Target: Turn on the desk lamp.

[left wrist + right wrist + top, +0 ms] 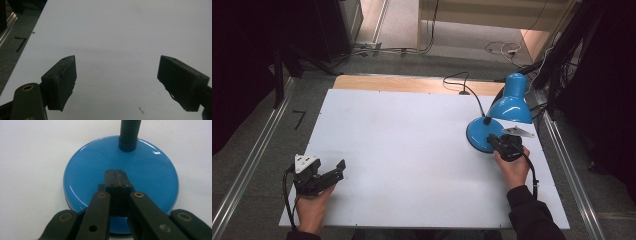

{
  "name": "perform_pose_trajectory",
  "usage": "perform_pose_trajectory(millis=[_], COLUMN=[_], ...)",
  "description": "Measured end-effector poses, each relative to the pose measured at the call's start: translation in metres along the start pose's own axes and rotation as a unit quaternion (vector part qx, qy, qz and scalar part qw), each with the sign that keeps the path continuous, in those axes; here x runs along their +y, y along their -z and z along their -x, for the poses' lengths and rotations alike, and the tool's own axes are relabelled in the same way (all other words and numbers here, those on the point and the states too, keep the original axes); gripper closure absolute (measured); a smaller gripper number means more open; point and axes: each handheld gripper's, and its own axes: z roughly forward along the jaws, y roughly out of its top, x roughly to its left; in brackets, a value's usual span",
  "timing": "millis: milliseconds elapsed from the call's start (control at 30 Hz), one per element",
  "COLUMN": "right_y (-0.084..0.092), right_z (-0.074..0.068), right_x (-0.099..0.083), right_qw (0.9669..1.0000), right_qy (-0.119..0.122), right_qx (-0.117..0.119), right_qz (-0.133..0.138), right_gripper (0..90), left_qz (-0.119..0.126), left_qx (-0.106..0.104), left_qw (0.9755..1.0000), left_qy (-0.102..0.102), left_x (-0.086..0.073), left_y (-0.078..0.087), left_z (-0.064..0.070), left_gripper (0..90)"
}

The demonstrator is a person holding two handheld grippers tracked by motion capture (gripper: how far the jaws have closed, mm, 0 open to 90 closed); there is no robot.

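Pressing down: closed right claw [115,173] atop blue lamp base [82,170].

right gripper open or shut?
Shut. In the right gripper view the right gripper has its jaws pressed together, nothing between them, over the lamp base.

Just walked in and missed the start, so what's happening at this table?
A person works two handheld grippers at a white table. The right gripper, jaws pressed together, sits over the round base of a blue desk lamp, maybe pressing something there. The left gripper rests open above bare table.
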Motion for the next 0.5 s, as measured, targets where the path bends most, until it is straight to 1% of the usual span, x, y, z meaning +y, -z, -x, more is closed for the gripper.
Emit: perform_pose_trajectory(millis=[500], right_y=[0.0005], right_z=[-0.0004], right_x=[-0.0016], right_qw=[1.0000], right_qy=[0.001], right_qx=[0.000], right_qz=[0.004], right_gripper=[87.9], left_qz=[0.001], left_qx=[-0.001], left_qw=[1.0000], left_qy=[-0.002], left_x=[0.0001], left_y=[0.0005], left_z=[0.0001], left_gripper=[16.4])
